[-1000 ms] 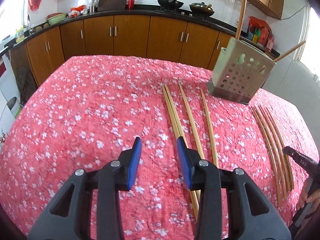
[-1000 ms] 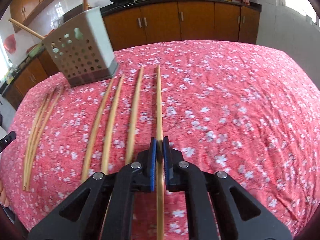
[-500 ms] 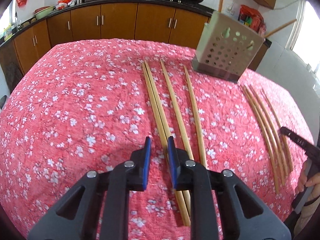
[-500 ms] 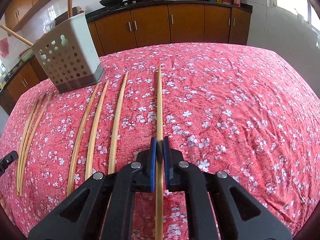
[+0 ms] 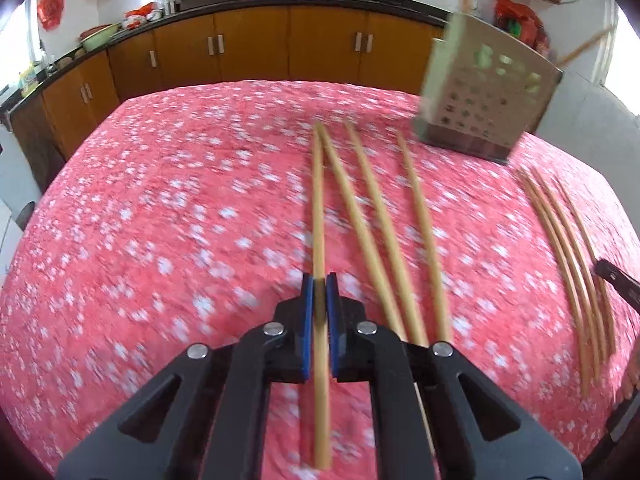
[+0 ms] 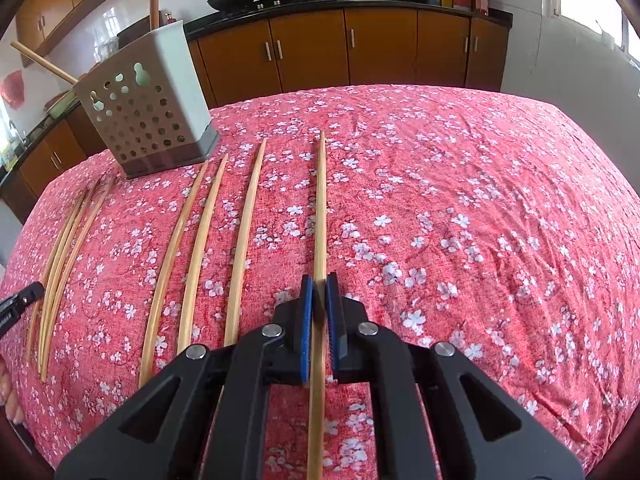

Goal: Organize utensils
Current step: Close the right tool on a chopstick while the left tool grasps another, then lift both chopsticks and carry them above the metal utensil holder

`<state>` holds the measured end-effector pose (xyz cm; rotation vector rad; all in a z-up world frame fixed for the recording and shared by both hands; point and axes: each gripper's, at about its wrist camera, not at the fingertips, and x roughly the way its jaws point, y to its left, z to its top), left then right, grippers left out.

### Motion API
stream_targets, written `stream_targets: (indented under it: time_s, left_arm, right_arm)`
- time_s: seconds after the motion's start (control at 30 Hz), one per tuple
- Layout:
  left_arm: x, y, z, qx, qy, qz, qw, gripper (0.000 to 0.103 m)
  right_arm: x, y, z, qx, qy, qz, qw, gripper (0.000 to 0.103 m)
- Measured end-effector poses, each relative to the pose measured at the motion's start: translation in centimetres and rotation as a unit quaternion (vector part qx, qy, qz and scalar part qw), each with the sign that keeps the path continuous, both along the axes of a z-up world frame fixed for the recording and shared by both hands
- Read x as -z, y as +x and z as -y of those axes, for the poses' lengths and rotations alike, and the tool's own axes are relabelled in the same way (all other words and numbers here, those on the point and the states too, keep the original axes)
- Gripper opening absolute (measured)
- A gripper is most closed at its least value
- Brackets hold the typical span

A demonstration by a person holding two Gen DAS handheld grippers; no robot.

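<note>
Left wrist view, pretty blurry: the left gripper (image 5: 319, 280) is clamped on one long chopstick (image 5: 318, 208), its blue pads pressed against both sides. Three more loose chopsticks (image 5: 416, 216) are laid out just to its right on the red floral tablecloth (image 5: 160, 220). Further right a thinner bundle (image 5: 568, 232) is seen. The perforated metal holder (image 5: 480, 108) is stood at the far edge with two sticks poking out the top.

Right wrist view, sharper: the right gripper (image 6: 319, 280) is squeezed onto its own chopstick (image 6: 320, 208), with three others (image 6: 208, 232) lying to the left. The holder (image 6: 148, 116) has a couple of sticks leaning in it. No readable writing can be made out anywhere.
</note>
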<state>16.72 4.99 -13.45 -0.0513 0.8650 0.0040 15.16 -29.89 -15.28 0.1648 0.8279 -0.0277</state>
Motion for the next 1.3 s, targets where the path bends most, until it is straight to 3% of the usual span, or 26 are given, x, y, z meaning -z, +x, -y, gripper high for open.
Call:
stream_targets:
  time_s: [0.33,1.3]
  left_arm:
    - [0.0,1.2,-2.8,-0.01,-0.019,0.007,0.9997,0.009]
    - [0.0,1.0,-2.9,-0.011,-0.024,0.005,0.9996,0.009]
  right_arm:
    - [0.1,1.3,0.8,0.014,-0.002,0.0,1.0,0.008]
    - [0.1,1.4,0.7,0.014,-0.004,-0.001,1.0,0.008]
